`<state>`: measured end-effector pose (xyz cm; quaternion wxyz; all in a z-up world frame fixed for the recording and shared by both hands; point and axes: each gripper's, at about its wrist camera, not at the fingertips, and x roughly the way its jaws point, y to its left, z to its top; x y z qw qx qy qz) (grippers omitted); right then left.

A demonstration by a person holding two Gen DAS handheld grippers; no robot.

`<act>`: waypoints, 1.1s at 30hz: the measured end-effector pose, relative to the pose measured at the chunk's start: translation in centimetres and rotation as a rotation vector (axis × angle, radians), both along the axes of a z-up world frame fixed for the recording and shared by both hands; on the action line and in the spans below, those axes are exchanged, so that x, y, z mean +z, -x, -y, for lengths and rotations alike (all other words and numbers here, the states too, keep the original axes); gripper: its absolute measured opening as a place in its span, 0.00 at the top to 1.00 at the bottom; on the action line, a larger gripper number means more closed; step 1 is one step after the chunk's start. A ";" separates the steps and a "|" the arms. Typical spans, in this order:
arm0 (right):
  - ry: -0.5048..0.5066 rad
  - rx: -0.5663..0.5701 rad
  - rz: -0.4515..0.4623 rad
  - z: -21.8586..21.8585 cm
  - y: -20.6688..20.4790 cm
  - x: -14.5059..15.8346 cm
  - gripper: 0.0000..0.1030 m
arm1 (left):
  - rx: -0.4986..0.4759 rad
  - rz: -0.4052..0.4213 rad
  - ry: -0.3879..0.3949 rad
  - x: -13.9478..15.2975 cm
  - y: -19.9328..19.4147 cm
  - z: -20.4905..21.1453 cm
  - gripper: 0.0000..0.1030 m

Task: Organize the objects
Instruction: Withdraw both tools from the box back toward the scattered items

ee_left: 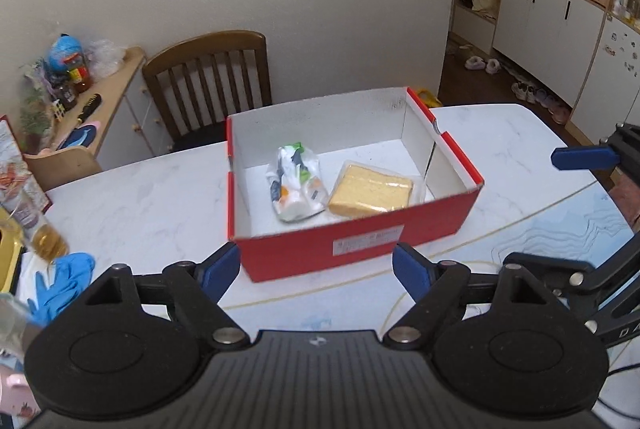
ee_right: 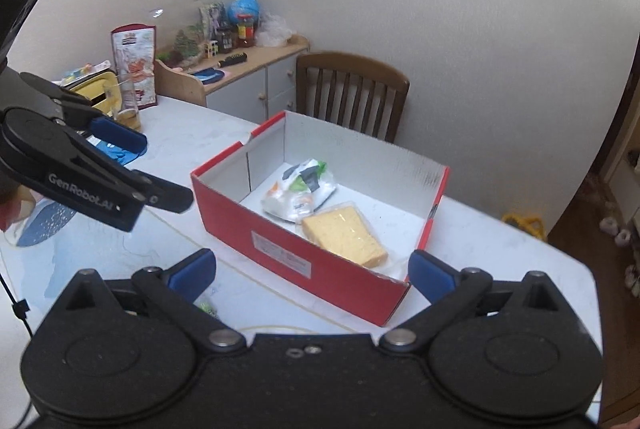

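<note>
Left wrist view: red box (ee_left: 360, 249) holds plastic packet (ee_left: 296, 185), wrapped sponge (ee_left: 370, 195); left gripper (ee_left: 316, 271), right gripper (ee_right: 312, 271) both spread, empty.

Both claws (ee_left: 316, 269) (ee_right: 312, 275) agape, empty

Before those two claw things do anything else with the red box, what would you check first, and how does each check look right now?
1. Left gripper open, nothing between its pads: ok.
2. Right gripper open, empty: ok.
3. Red box upright on the table: ok.
4. Plastic packet inside the box: ok.
5. Wrapped yellow sponge inside, beside the packet: ok.
6. More items left to put away: cannot tell.
</note>
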<state>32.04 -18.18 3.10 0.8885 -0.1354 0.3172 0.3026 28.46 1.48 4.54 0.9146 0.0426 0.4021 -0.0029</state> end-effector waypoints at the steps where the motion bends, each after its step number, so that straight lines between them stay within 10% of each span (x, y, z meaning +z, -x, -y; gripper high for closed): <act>1: 0.004 0.004 0.009 0.0 0.6 0.0 0.01 | 0.004 0.005 0.001 0.0 0.7 -0.1 0.19; 20: 0.006 -0.115 -0.066 -2.0 10.0 -2.8 0.01 | -0.064 0.036 0.040 -2.1 11.5 -3.0 0.13; 33: -0.020 -0.207 -0.121 -3.6 15.0 -7.9 0.01 | -0.008 -0.044 0.115 -9.5 16.1 -7.9 0.00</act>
